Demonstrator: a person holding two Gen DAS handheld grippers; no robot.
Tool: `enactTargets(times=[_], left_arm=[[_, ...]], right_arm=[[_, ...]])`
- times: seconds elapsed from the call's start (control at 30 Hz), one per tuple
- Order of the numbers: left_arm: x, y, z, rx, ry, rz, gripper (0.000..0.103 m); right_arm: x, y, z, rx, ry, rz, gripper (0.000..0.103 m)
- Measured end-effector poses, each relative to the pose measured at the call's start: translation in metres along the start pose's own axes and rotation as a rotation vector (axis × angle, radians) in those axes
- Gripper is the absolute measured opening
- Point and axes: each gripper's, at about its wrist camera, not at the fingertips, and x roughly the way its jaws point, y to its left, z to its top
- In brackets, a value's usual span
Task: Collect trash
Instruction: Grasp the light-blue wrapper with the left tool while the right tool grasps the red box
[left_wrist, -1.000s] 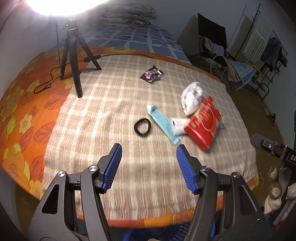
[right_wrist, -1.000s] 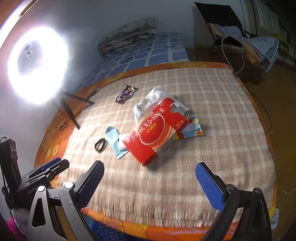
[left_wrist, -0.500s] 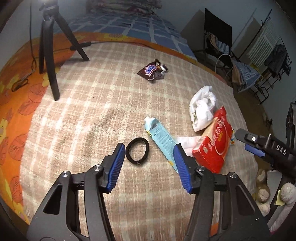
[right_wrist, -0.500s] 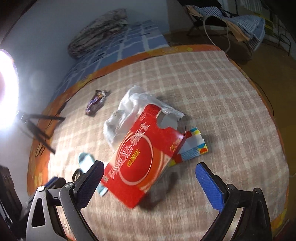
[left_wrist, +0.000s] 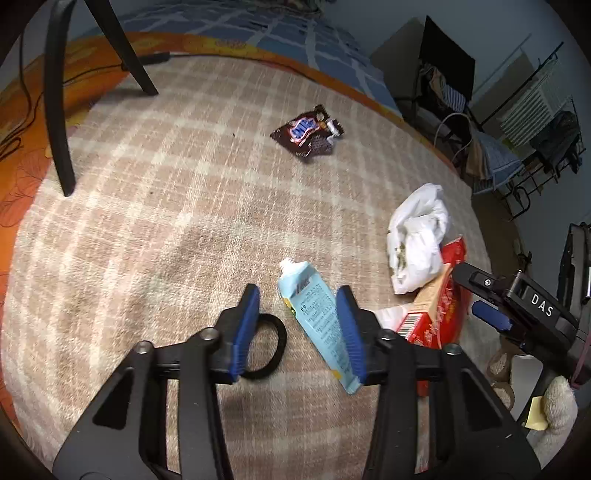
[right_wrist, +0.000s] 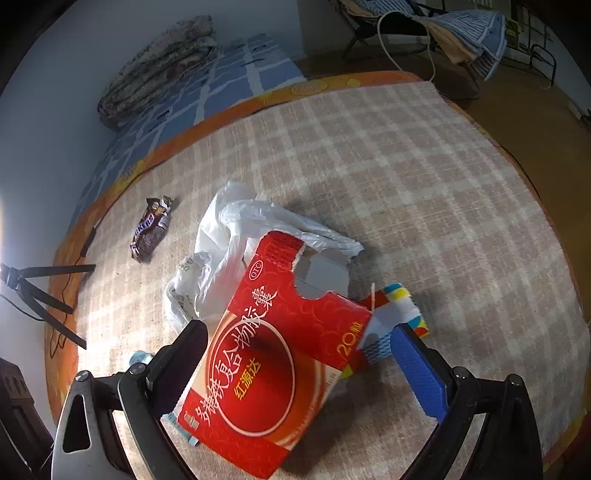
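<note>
Tripod legs (left_wrist: 59, 110): far left in the left wrist view, standing on the orange floral border; well apart from the trash.
Hair tie (left_wrist: 275, 345): black loop on the checked blanket (left_wrist: 166, 221), partly hidden behind the left finger; probably not trash, better left alone.
Left gripper (left_wrist: 297, 328): spread wide, holding nothing; low over the blanket, straddling the light blue tube.
Light blue tube (left_wrist: 317, 317): flat on the blanket between the two blue pads, cap end pointing away; right pad overlapping its edge.
Step in hand, as judged: closing on the tube; best to centre the pads across its width, settle lower, keep the left pad off the hair tie, then squeeze on the body rather than the flat tail.
Candy wrapper (left_wrist: 306, 134): brown, alone farther up the blanket, well apart.
White plastic bag (left_wrist: 417, 240): crumpled, touching the red box.
Red box (right_wrist: 273, 354): torn open at the top, lying between the right fingers.
Right gripper (right_wrist: 299, 350): spread wide around the box, not yet pinching; contact with either pad too unclear to call.
Only in the right wrist view: box face with printing, colourful packet (right_wrist: 395, 314) tucked under its right corner.
Only in the left wrist view: hair tie, full tube, right gripper's side.
</note>
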Motion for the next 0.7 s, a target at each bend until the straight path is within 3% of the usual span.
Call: enactTargets(times=[0.13,0.43,0.7], left_arm=[[0.013,0.000,0.001,-0.004,0.019,-0.002,0.039],[0.023,-0.005,0.006,0.002,-0.004,0.013,0.020],[0.014,-0.009,0.006,0.012,-0.026,0.006,0.017]], right_arm=[[0.011,0.002,0.000,-0.002,0.013,-0.007,0.100],[0.018,0.005,0.006,-0.021,0.013,0.003,0.097],[0.005,-0.008,0.001,-0.030,0.030,0.056,0.090]])
